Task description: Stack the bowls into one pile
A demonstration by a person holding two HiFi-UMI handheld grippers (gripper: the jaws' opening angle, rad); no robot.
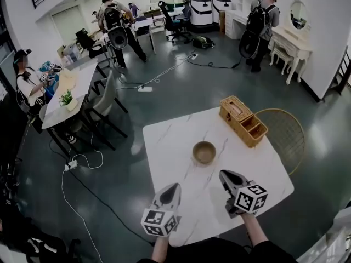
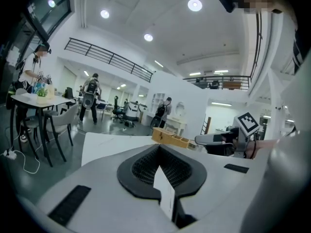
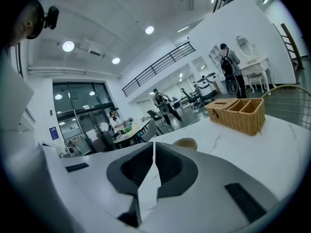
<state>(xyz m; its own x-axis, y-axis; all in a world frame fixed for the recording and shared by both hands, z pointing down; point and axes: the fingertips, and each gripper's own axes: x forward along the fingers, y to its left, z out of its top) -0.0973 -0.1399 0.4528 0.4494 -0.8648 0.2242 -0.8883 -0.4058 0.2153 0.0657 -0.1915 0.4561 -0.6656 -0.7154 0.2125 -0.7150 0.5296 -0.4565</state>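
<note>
Showing the likely final step: the bowls (image 1: 204, 152) appear as one pile at the middle of the table (image 1: 170, 138). Left gripper (image 1: 175, 186) and right gripper (image 1: 224, 173) hover nearby, both closed and empty. Next move probably calls only for withdrawal.

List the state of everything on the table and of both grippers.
Bowl: upright on the table, not held.
Basket: upright, open compartments look empty.
Left gripper: jaws together, empty.
Right gripper: jaws together, empty.
</note>
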